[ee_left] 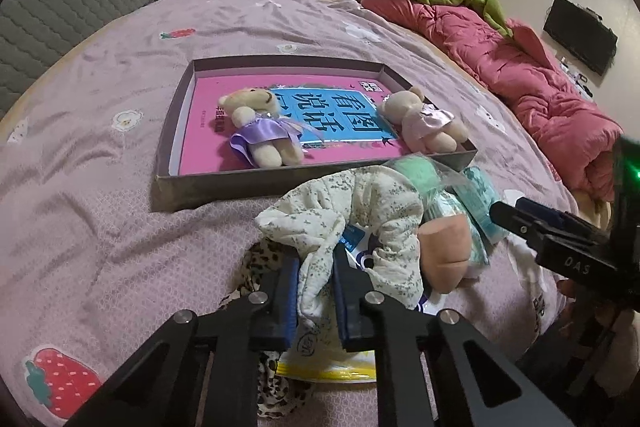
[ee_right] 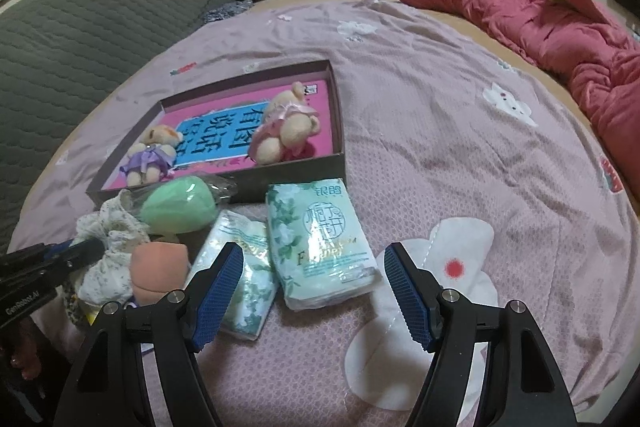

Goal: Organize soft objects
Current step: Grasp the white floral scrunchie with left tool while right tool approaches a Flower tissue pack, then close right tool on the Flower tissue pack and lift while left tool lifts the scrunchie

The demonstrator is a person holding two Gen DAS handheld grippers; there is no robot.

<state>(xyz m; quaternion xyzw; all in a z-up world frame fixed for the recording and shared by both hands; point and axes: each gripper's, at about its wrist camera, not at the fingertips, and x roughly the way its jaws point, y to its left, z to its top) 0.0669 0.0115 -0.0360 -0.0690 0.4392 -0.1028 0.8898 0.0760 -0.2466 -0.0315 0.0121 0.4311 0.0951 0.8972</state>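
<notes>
**A:** So your left gripper (ee_left: 316, 291) was clamped on that floral cloth thing (ee_left: 360, 211) at the bottom middle of the left wrist view, pads squeezing a fold of it. It was still lying in the pile, draped over a plastic packet, with the peach plush (ee_left: 444, 251) touching it on the right. Did you grab enough?

**B:** Looked like only a fold. If I were you I'd have lifted slow and straight up, since the cloth curled around the packet and could've dragged it or the peach plush along. The leopard-print fabric (ee_left: 260, 267) sat just beside your left finger too, so I'd have checked it wasn't pinched.

**A:** And the box (ee_left: 176, 135)?

**B:** Centre of the frame, just behind the pile, with the purple-dress bear (ee_left: 260, 131) and pink-dress bear (ee_left: 424, 123) already lying on the pink book inside. Bare spot was at the box's left end, so I'd have aimed there.

**A:** Right gripper (ee_right: 314, 291)?

**B:** Jaws were wide apart, holding nothing, hanging over the tissue pack (ee_right: 320, 247) in the lower middle of the right wrist view, second pack (ee_right: 240, 267) by its left finger. I'd have straddled one pack only. The green plush (ee_right: 180, 205) was leaning at the box's near wall.
</notes>
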